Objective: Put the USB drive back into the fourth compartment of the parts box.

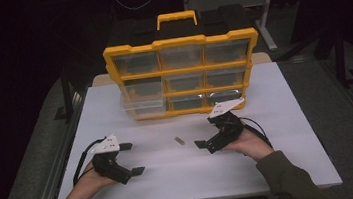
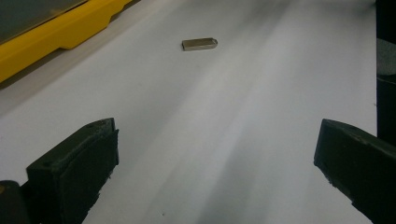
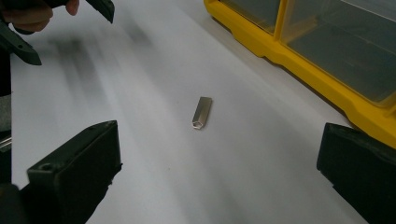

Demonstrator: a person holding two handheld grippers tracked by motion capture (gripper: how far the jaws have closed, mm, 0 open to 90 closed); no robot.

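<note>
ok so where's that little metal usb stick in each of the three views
High view: the usb stick lies on the white table, between the two grippers, before the yellow organizer.
Left gripper view: upper middle, far beyond the open jaws.
Right gripper view: centre, ahead of the open jaws.
Shared landmark: the organizer's yellow frame, beside the stick in every view.

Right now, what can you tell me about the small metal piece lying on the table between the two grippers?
The small metal piece is a slim, flat, silvery bar that looks like a metal USB stick: one end is open and hollow, the other rounded. It lies flat on the white table, alone, in front of the yellow drawer organizer and apart from it. Nothing touches it. It sits between the open left gripper and the open right gripper, nearer the right one.
</note>
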